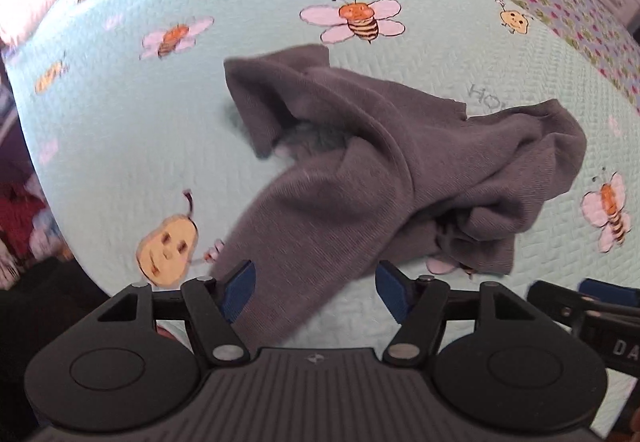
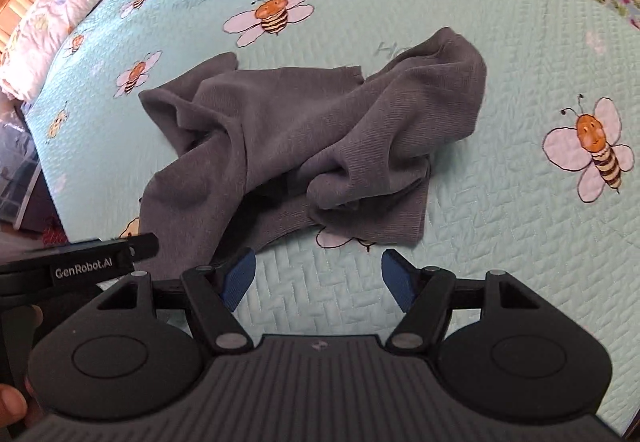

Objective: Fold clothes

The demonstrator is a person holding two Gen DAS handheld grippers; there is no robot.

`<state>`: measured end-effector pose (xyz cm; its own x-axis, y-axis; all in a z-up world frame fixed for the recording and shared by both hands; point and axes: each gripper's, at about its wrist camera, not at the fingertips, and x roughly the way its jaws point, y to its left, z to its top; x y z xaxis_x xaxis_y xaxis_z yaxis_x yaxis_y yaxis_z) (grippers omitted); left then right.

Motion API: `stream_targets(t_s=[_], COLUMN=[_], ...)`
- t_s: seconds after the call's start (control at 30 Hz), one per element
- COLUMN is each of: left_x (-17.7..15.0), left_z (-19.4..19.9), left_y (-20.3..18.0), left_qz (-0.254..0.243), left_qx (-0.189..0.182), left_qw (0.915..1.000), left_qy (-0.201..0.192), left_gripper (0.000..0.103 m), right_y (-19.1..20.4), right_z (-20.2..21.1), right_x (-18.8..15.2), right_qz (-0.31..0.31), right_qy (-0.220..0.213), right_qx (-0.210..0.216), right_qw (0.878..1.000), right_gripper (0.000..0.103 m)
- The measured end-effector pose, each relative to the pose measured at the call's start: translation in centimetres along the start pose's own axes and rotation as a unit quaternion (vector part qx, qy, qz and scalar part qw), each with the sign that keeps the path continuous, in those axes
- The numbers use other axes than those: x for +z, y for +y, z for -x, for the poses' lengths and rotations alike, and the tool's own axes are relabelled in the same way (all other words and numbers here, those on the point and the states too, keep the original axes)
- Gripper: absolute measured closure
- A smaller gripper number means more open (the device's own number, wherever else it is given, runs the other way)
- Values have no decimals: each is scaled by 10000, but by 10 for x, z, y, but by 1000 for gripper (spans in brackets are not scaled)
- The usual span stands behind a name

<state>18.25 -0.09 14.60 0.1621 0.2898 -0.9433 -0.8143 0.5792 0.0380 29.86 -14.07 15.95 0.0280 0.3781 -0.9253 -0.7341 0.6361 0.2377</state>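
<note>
Grippers: we have the left hand-held gripper (image 1: pixel 316 288) and right hand-held gripper (image 2: pixel 316 278) angled steeply down, jaws apart, holding nothing. One crumpled grey garment (image 2: pixel 304 138) just ahead on the bed (image 2: pixel 500 242).

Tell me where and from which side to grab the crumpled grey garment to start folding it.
Take the grey garment by the flat, single-layer flap nearest the left tongs, coming from above at the near edge. That flap lies smooth on the bee-print bedspread, while the middle is bunched in thick folds. The right tongs could probably take the near right corner.
</note>
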Motion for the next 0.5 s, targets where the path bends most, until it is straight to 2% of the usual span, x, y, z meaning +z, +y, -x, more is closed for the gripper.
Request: stream_targets(t_s=[0.2,0.33,0.5], left_x=[9,12,16], left_z=[-9,-15,-30], left_y=[-10,-9,-7], left_qz=[-54,-65,-68], left_qx=[-153,-181,-240], left_qw=[9999,9998,9984], left_qy=[-1,104,507], left_gripper=[39,39,39], right_y=[-13,-8,0], right_z=[-7,-13,-28], right_x=[4,13,25], right_qz=[-152,-139,-227], right_qy=[84,120,331], right_qx=[-270,-316,-226], right_qw=[9995,9993,9989], right_gripper=[33,33,33])
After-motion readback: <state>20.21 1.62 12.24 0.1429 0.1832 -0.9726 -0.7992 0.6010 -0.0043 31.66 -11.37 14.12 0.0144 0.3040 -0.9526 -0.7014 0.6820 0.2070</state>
